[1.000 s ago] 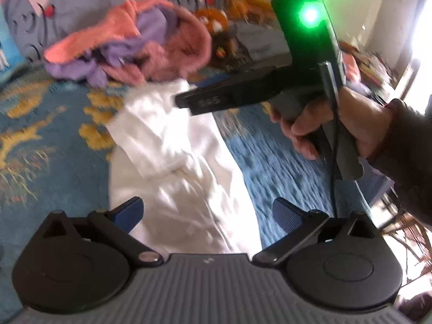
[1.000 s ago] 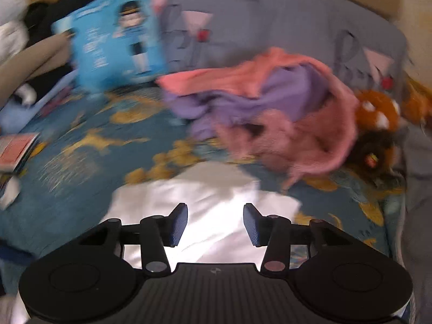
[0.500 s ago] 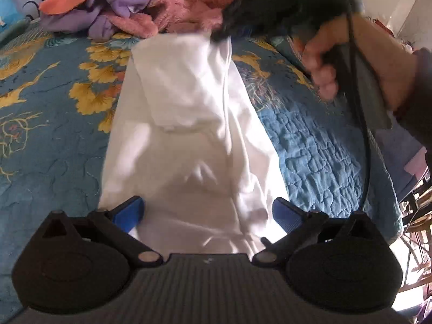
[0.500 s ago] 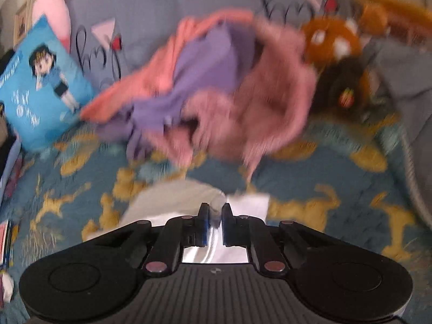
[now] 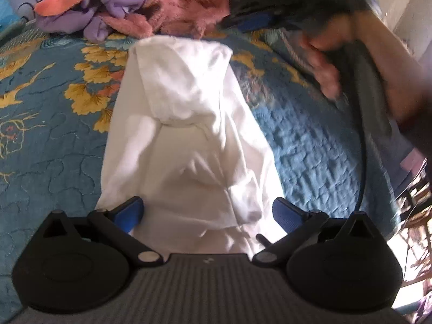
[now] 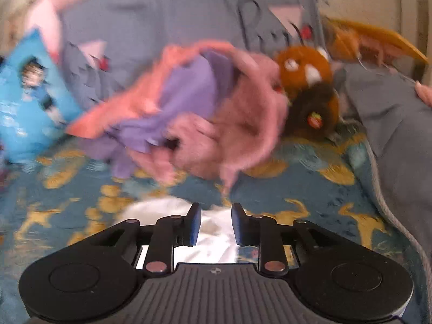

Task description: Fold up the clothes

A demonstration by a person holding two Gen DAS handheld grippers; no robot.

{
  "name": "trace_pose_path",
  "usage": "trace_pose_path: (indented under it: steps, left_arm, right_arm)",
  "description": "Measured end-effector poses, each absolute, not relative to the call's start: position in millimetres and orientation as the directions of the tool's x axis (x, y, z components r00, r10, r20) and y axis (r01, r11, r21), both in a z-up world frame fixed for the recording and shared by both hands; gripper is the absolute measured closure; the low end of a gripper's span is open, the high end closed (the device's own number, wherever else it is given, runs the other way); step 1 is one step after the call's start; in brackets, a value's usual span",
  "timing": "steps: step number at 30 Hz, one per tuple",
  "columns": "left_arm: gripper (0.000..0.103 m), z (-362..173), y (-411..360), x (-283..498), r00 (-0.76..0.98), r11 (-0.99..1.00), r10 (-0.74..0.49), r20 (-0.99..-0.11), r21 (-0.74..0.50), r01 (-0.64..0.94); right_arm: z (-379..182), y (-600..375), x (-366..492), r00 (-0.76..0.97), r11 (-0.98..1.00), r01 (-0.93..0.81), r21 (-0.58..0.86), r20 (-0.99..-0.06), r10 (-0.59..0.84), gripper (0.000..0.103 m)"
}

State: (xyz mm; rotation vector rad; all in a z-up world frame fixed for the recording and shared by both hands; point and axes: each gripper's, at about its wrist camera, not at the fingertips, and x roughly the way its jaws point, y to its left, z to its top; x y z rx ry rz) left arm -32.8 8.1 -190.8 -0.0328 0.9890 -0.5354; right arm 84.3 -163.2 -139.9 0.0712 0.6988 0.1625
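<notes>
I am holding my left gripper (image 5: 206, 213) tilted steeply downward, its two blue-padded fingers (image 5: 129, 213) spread wide apart with nothing pressed between them. I am carrying my right gripper (image 6: 214, 224) at a shallower downward angle; its jaws have just been opening again after nearly closing, and a narrow gap is showing between the pads (image 6: 195, 225) with nothing pinched there. In the left wrist view, my right hand (image 5: 359, 62) is wrapping around that gripper's handle at the upper right, blurred, fingers curled under the grip, and a dark sleeve is covering my wrist at the frame's edge.
</notes>
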Motion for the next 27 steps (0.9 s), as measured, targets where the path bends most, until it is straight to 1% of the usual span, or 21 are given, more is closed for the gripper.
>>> trace_pose_path:
  steps: [2, 3, 5, 6, 9, 10, 12, 14, 16, 22, 24, 27]
  left_arm:
    - [0.0, -183.3, 18.5, -37.8, 0.452, 0.861, -0.479, -0.753, -0.301, 0.41]
    - [0.0, -179.0, 24.0, -40.7, 0.46, 0.855, -0.495, -0.737, -0.32, 0.408]
    - [0.0, -170.0, 35.0, -46.3, 0.468, 0.844, -0.521, -0.714, -0.35, 0.405]
    - [0.0, -165.4, 40.3, -49.6, 0.472, 0.841, -0.529, -0.706, -0.36, 0.404]
    - [0.0, -150.8, 55.0, -64.1, 0.488, 0.851, -0.511, -0.708, -0.336, 0.403]
    - [0.0, -146.1, 60.4, -69.7, 0.499, 0.858, -0.495, -0.712, -0.312, 0.407]
    - [0.0, -140.6, 72.6, -81.0, 0.528, 0.882, -0.444, -0.724, -0.25, 0.4]
    - [0.0, -135.8, 91.8, -90.2, 0.555, 0.907, -0.393, -0.733, -0.209, 0.366]
    - [0.0, -131.1, 116.9, -95.5, 0.578, 0.926, -0.365, -0.73, -0.219, 0.307]
    - [0.0, -123.2, 176.8, -103.1, 0.623, 0.95, -0.302, -0.722, -0.281, 0.135]
    - [0.0, -123.2, 185.0, -103.3, 0.619, 0.949, -0.3, -0.726, -0.292, 0.117]
    - [0.0, -126.8, 180.5, -100.9, 0.586, 0.951, -0.304, -0.751, -0.279, 0.136]
  right_arm:
    - [-136.5, -158.0, 67.3, 0.751, 0.967, -0.209, 0.146, -0.609, 0.254, 0.078]
    - [-140.4, -152.4, 60.7, 0.728, 0.952, -0.267, 0.152, -0.615, 0.303, 0.078]
    - [-155.2, -136.3, 51.3, 0.671, 0.927, -0.353, 0.13, -0.655, 0.347, 0.08]
    - [-164.5, -130.0, 49.2, 0.644, 0.92, -0.373, 0.121, -0.68, 0.351, 0.08]
    - [-194.1, -115.1, 46.7, 0.562, 0.911, -0.4, 0.103, -0.757, 0.333, 0.079]
    - [-196.0, -114.6, 45.2, 0.56, 0.91, -0.4, 0.106, -0.758, 0.334, 0.079]
    - [-185.2, -122.4, 37.5, 0.579, 0.916, -0.366, 0.164, -0.73, 0.362, 0.079]
    - [-172.4, -132.6, 22.2, 0.606, 0.907, -0.354, 0.227, -0.683, 0.408, 0.079]
    - [-160.9, -137.1, -1.0, 0.609, 0.882, -0.403, 0.246, -0.647, 0.459, 0.075]
    - [-161.5, -117.4, -92.9, 0.506, 0.695, -0.717, 0.056, -0.643, 0.574, 0.065]
    - [-165.5, -113.1, -113.6, 0.461, 0.642, -0.764, 0.059, -0.646, 0.608, 0.062]
    - [-167.6, -106.9, -123.4, 0.465, 0.645, -0.761, 0.078, -0.627, 0.625, 0.062]
